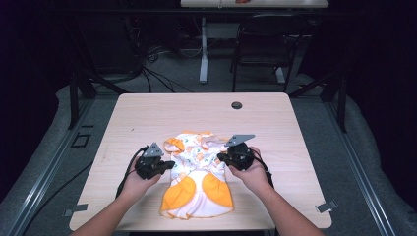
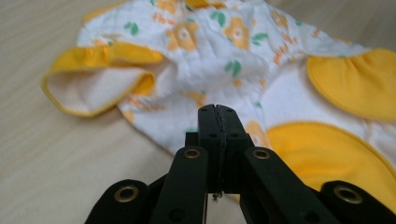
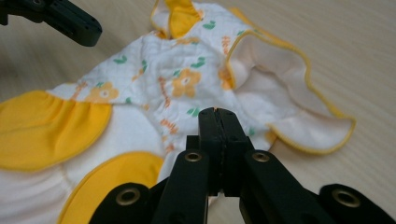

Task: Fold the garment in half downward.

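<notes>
Your left gripper at nine o'clock of the baby garment, jaws pressed together, your right gripper at three, jaws likewise closed.

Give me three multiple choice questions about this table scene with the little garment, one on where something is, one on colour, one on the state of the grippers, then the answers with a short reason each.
1. Where does the garment lie on the table?
A. On the near half, between the two hands
B. At the far edge, over the round hole
C. Hanging off the left edge

2. What colour are the garment's two large rounded patches?
A. Green
B. Orange-yellow
C. Blue

3. How do the jaws of the left gripper and right gripper stand?
A. Both wide open
B. One open, one closed
C. Both closed

Answers:
1. A, the high view shows it lying between the two hands, near the table's front.
2. B, both patches show orange-yellow against white cloth.
3. C, in each gripper view the two jaws meet with no gap.
</notes>
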